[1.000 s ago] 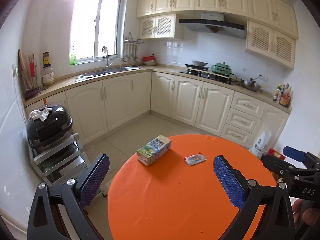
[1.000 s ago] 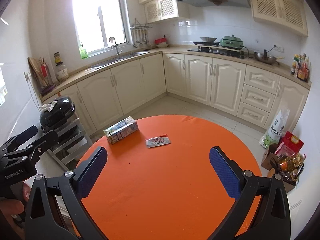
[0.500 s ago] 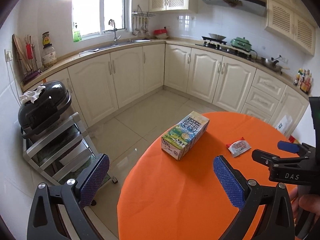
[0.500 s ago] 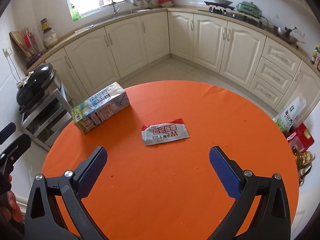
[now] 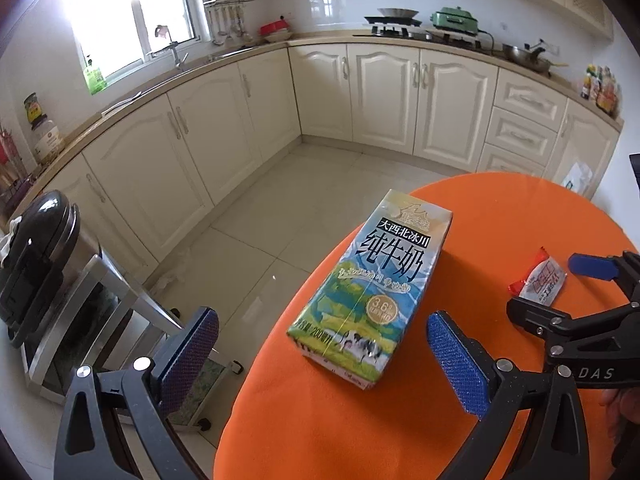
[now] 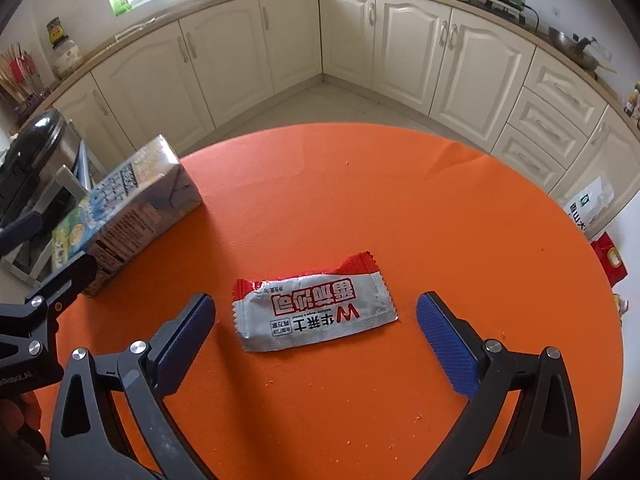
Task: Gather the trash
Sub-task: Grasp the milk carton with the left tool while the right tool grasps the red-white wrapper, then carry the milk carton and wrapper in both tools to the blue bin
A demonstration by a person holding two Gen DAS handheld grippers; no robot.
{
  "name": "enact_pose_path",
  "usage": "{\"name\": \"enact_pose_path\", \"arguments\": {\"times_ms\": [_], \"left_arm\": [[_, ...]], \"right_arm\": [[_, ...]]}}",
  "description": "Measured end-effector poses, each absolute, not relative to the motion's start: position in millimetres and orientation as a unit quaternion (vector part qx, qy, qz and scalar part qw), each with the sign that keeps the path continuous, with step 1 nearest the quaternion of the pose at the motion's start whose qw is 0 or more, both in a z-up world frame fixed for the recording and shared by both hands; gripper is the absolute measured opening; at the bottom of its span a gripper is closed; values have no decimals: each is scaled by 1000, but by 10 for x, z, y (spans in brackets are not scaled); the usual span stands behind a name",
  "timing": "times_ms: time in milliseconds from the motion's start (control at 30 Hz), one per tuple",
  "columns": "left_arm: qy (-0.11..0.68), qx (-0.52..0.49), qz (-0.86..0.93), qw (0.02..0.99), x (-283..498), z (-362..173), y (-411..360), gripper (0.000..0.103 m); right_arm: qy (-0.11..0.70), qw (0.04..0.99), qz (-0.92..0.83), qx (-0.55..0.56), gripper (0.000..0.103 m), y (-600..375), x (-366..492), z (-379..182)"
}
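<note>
A milk carton [image 5: 372,292] lies on its side near the left edge of the round orange table [image 5: 500,220]. My left gripper [image 5: 320,356] is open just short of the carton's near end, not touching it. A flat red and silver snack wrapper [image 6: 314,312] lies mid-table. My right gripper [image 6: 316,332] stands open with its fingers either side of the wrapper's near edge, apart from it. The carton [image 6: 124,216] shows at the left of the right wrist view, the wrapper [image 5: 540,280] at the right of the left wrist view, with the right gripper [image 5: 560,296] beside it.
Crumbs dot the orange table [image 6: 400,208]. A metal cart with a black appliance [image 5: 36,256] stands left of the table. Cream kitchen cabinets [image 5: 400,100] line the walls beyond tiled floor. Bags and a red box [image 6: 608,260] sit on the floor at the right.
Both grippers have moved forward and down toward the table. The carton and the wrapper now loom much larger, each close in front of its gripper. Both stay open.
</note>
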State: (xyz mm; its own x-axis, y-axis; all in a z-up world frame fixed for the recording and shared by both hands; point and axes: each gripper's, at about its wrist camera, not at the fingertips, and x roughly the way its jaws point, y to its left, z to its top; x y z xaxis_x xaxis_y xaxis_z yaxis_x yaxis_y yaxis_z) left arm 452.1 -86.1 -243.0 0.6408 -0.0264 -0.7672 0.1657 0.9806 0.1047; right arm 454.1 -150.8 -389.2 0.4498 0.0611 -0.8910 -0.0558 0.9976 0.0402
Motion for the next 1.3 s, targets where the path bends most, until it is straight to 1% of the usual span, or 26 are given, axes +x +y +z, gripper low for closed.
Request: {"name": "enact_pose_path", "arguments": {"times_ms": [67, 100, 133, 167, 200, 233, 267, 300, 367, 500, 600, 733, 900, 1067, 1200, 1300], "left_arm": [[420, 91, -60, 901, 4669, -2491, -906, 100], [420, 93, -67, 900, 4741, -2506, -932, 98], [420, 93, -76, 899, 4816, -2520, -953, 89], [424, 91, -82, 898, 4866, -2558, -956, 75], [430, 84, -91, 894, 4965, -2577, -973, 68], [429, 81, -93, 895, 4992, -2602, -965, 66], [426, 81, -96, 896, 4986, -2608, -947, 62], [423, 81, -99, 897, 5016, -2615, -947, 60], [421, 73, -104, 898, 5013, -2611, -914, 54], [419, 63, -108, 899, 4982, -2607, -811, 50], [418, 49, -112, 900, 4902, -2590, -708, 48], [414, 40, -113, 902, 4650, -2548, -588, 44], [407, 32, -117, 906, 4342, -2509, -498, 44], [400, 25, -121, 908, 3872, -2435, -496, 44], [400, 21, -127, 908, 3539, -2375, -493, 44], [394, 22, -135, 909, 3305, -2284, -519, 44]], "right_arm": [[515, 856, 38, -7, 98, -1492, 4534, -3894], [512, 858, 41, -11, 94, -1501, 4524, -3889], [509, 859, 47, -13, 92, -1505, 4518, -3891], [507, 860, 51, -14, 87, -1509, 4512, -3895], [504, 862, 55, -16, 81, -1524, 4502, -3888], [502, 863, 60, -16, 78, -1539, 4498, -3879], [501, 863, 63, -18, 73, -1547, 4491, -3875], [499, 864, 67, -19, 68, -1563, 4484, -3870], [496, 865, 72, -18, 60, -1599, 4457, -3855], [495, 865, 83, -14, 48, -1653, 4417, -3820], [492, 866, 86, -22, 44, -1648, 4324, -3788], [494, 865, 88, -15, 41, -1721, 4185, -3759], [498, 863, 86, -11, 37, -1848, 3966, -3700], [498, 863, 90, -8, 36, -1954, 3720, -3623], [496, 864, 85, 3, 34, -2060, 3521, -3579], [489, 868, 82, 16, 34, -2157, 3398, -3480]]}}
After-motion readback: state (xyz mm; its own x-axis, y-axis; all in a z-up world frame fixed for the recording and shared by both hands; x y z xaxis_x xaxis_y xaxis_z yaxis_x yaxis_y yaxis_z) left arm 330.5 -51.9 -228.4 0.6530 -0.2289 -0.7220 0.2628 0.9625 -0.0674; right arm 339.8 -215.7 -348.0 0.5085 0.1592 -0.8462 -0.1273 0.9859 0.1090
